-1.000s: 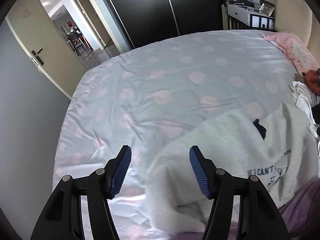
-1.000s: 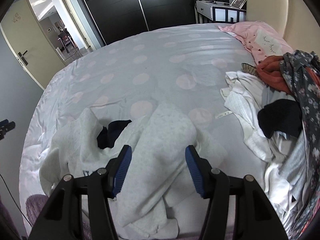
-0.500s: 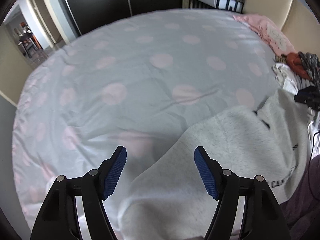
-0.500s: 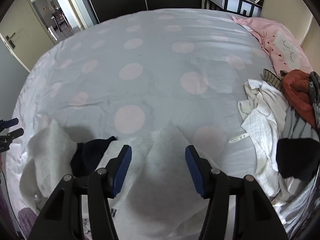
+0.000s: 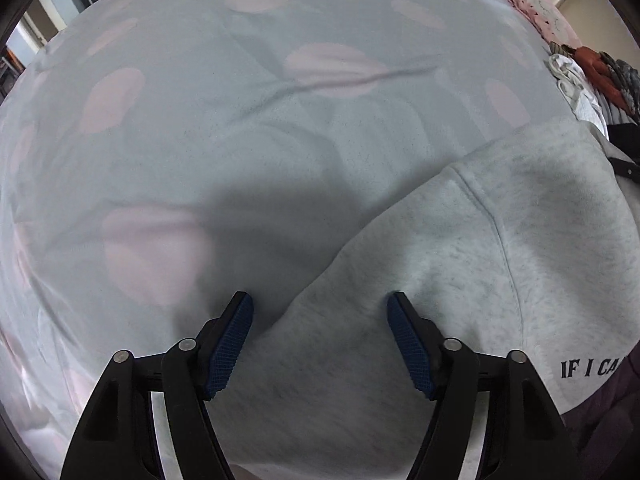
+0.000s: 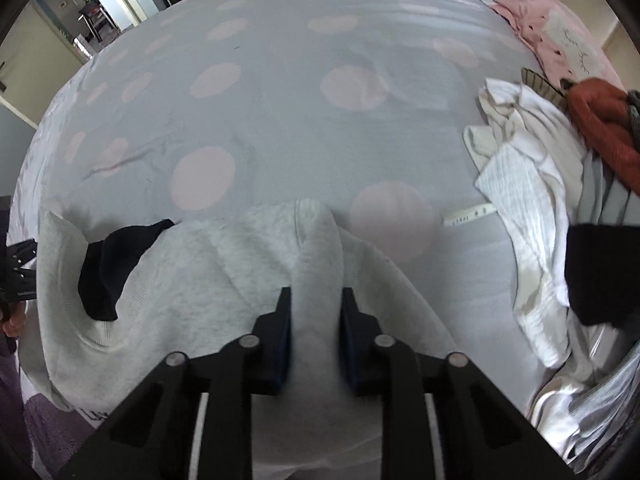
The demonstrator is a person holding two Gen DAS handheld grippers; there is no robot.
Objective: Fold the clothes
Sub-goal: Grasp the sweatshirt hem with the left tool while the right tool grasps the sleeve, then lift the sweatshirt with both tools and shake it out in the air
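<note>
A light grey sweatshirt [image 5: 500, 248] with dark lettering lies crumpled on the polka-dot bed sheet [image 5: 280, 100]. My left gripper [image 5: 320, 312] hovers low over its sleeve edge, open, with cloth lying between the blue pads but not pinched. In the right wrist view the sweatshirt [image 6: 192, 280] shows its dark navy neck lining [image 6: 108, 268]. My right gripper [image 6: 316, 304] is shut on a raised fold of its sleeve [image 6: 318, 248].
A pile of unfolded clothes sits at the right: white garments [image 6: 520, 168], a rust-red one [image 6: 604, 128], a black one [image 6: 600, 272]. A pink pillow [image 6: 540, 20] lies at the far right. A small label strip [image 6: 470, 214] lies on the sheet. The other gripper [image 6: 20, 268] shows at the left edge.
Both grippers have dropped toward the bed and the sweatshirt. My right gripper has gone from open to shut on the sleeve fold. The left stays open.
</note>
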